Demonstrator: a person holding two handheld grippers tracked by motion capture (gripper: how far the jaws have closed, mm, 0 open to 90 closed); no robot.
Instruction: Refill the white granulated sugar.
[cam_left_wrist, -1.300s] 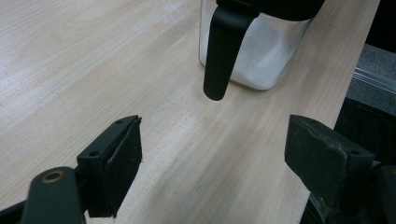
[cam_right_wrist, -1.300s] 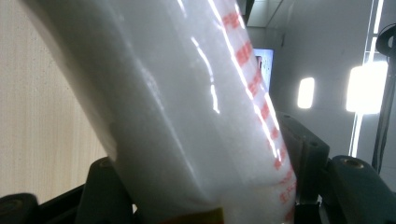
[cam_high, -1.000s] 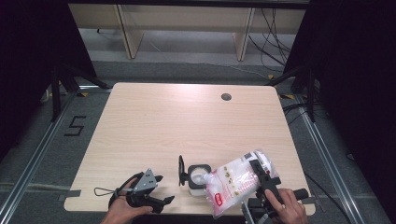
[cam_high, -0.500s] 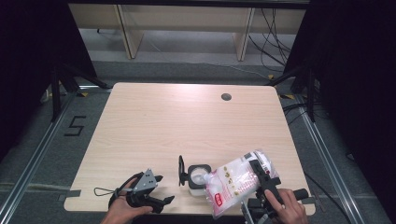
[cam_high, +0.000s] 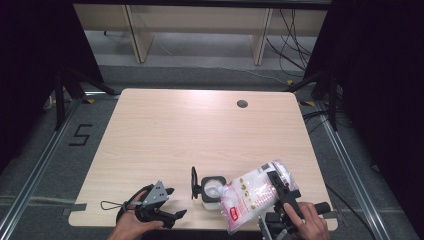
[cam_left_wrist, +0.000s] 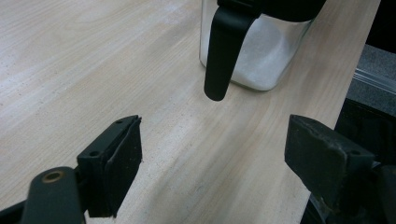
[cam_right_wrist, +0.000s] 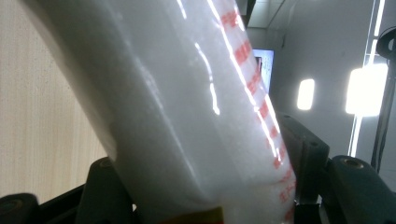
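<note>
Right gripper (cam_high: 281, 192) clamped on white powder bag (cam_high: 250, 195), tipped toward open jar (cam_high: 211, 187). Left gripper (cam_high: 167, 205) wide, holding nothing, resting on tabletop (cam_high: 200, 130).

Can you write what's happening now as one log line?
right gripper: shut on bag, tipped over jar | left gripper: open, idle

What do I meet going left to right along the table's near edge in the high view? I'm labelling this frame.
Left gripper → black flip lid → clear jar of white powder → plastic bag of white powder → right gripper.
</note>
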